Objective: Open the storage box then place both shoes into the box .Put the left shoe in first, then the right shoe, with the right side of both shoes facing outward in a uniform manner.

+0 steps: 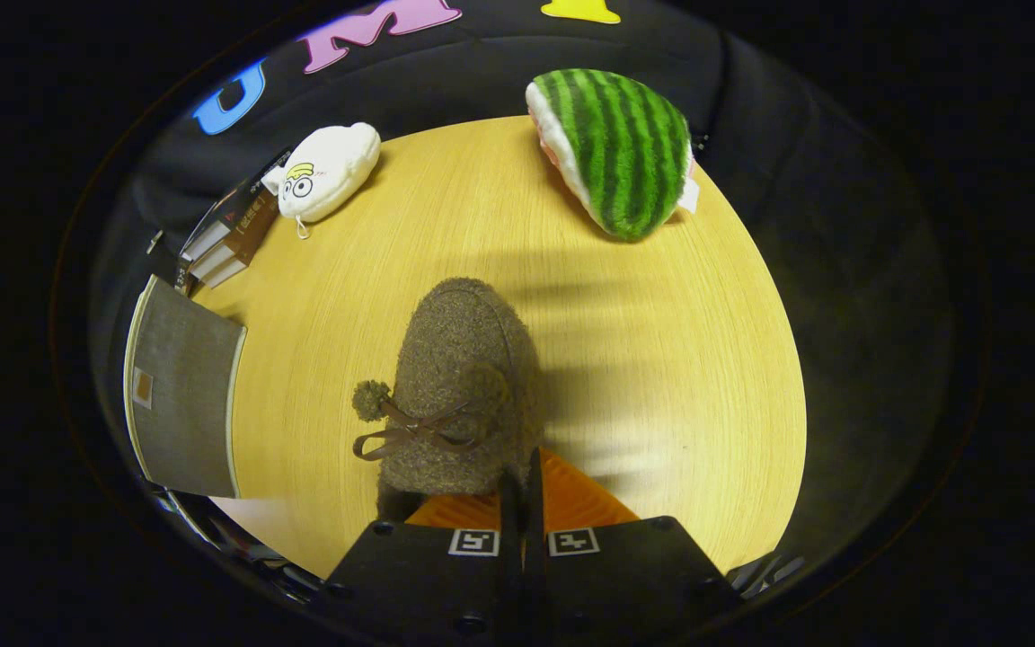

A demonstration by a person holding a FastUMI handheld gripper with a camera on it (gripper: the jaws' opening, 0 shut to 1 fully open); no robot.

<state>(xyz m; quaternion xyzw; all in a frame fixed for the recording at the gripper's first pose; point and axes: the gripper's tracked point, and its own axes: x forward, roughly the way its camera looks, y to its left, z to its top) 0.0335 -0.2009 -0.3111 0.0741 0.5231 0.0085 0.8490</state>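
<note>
A brown fuzzy shoe [464,359] with a thin bow and a pompom points away from me, toe toward the far side of the wooden table [679,359]. My gripper [522,490] is shut on the shoe's heel rim, the two fingers nearly touching with the rim pinched between them. The shoe's soft shadow falls on the table to its right, so it looks lifted off the wood. To the left of the shoe stands the grey storage box [181,395] with a pale edge and a small label; whether its lid is open I cannot tell.
A watermelon-slice plush [616,148] lies at the table's far right. A white plush with cartoon eyes [329,171] sits at the far left, beside a stack of books [230,234] just beyond the box. Bare wood stretches right of the shoe.
</note>
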